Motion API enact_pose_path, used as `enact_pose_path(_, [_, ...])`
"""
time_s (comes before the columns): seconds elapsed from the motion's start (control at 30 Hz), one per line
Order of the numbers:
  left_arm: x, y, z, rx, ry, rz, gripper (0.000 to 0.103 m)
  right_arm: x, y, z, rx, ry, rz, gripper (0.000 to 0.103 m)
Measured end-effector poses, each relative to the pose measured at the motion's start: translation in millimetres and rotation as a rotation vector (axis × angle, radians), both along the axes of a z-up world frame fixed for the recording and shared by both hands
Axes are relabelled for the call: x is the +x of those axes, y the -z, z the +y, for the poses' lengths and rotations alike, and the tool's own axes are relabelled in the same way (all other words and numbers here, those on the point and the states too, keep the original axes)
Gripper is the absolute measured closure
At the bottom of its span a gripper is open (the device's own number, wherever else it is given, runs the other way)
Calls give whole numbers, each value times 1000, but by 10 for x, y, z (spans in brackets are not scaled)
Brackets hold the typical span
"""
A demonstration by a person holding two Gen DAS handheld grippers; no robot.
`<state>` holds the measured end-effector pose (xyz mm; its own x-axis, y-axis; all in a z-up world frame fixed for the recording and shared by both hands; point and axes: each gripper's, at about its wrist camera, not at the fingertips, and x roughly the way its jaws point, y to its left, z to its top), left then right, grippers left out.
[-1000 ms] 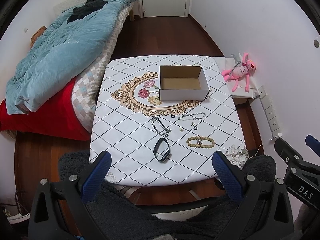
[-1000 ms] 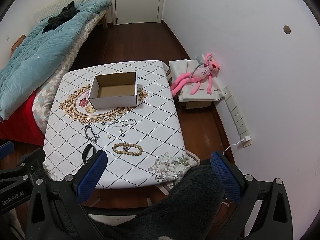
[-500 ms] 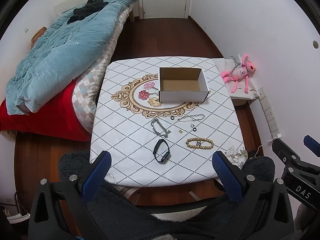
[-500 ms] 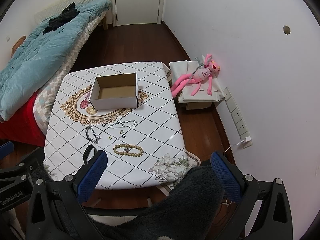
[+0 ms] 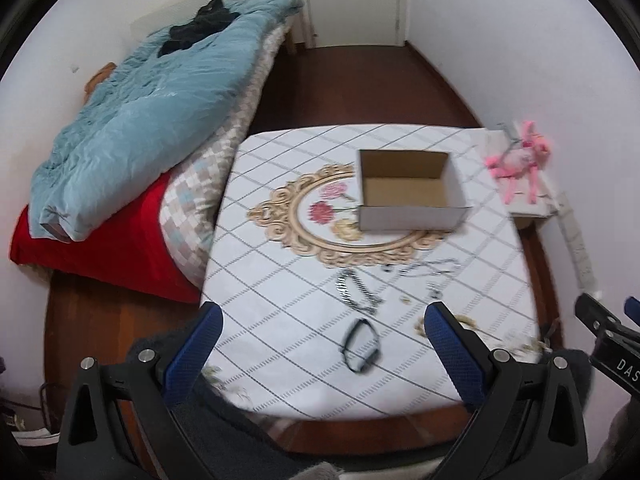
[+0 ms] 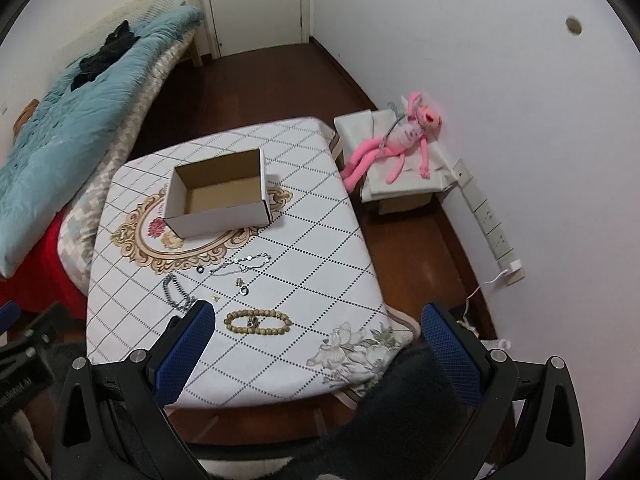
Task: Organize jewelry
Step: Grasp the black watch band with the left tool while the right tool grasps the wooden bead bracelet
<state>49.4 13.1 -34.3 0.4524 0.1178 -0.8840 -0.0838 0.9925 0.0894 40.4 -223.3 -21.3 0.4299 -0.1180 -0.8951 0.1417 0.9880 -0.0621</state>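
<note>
Matt cardboard box [image 6: 218,196], wooden-bead bracelet [image 6: 258,321]

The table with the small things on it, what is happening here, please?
A person holds a gripper in each hand above the table; the left gripper and right gripper are both open and hold nothing. The box looks empty. The jewelry lies loose in front of it: a bead bracelet, a black band, a dark chain, a thin silver chain and some small rings. Nothing is sorted yet.
</note>
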Motion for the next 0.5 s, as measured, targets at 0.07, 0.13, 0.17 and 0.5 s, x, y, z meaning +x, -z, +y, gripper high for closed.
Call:
enact_pose_path(0.07, [73, 166, 50, 15, -15, 10, 1, 122, 256, -17, -4, 6, 36, 1])
enact_pose_path(0.13, [148, 351, 81, 30, -16, 37, 1, 258, 560, -33, 4, 11, 96, 6])
enact_pose_path(0.17, [168, 427, 92, 36, -16, 47, 1, 296, 686, -50, 7, 15, 119, 11])
enact_pose_path(0.5, [326, 1285, 3, 3, 54, 233, 30, 524, 1843, -102, 70, 58, 305, 25])
